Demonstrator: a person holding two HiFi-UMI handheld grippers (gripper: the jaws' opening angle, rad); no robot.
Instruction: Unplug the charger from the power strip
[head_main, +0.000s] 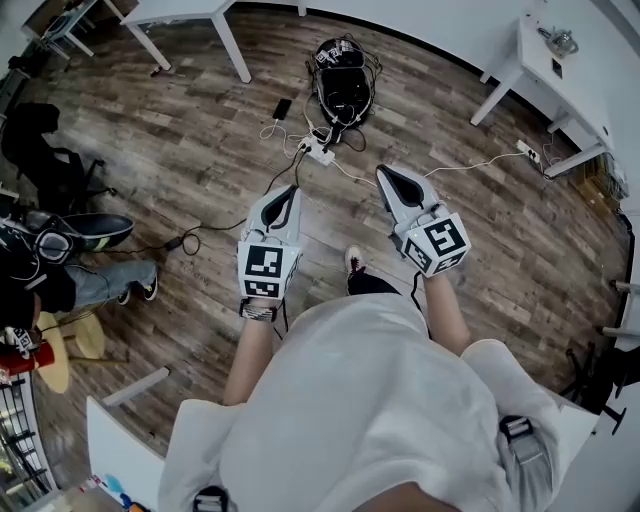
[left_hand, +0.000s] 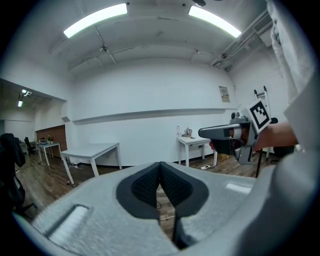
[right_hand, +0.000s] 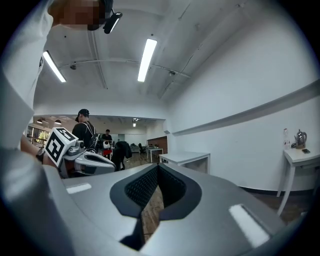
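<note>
power strip (head_main: 319, 151) lies on the wood floor (head_main: 200, 160) ahead of your feet, well apart from both grippers, amid white cables (head_main: 470, 165) near a black bag (head_main: 341, 78). which plug is the charger is too small to tell. left gripper (head_main: 289, 191) and right gripper (head_main: 384, 172): jaws pressed together on nothing, held up in the air. expect a light, hard, smooth plastic body, seated tight; the strip will likely lift. pin the strip, take the charger by its flat sides, not its cord.
</note>
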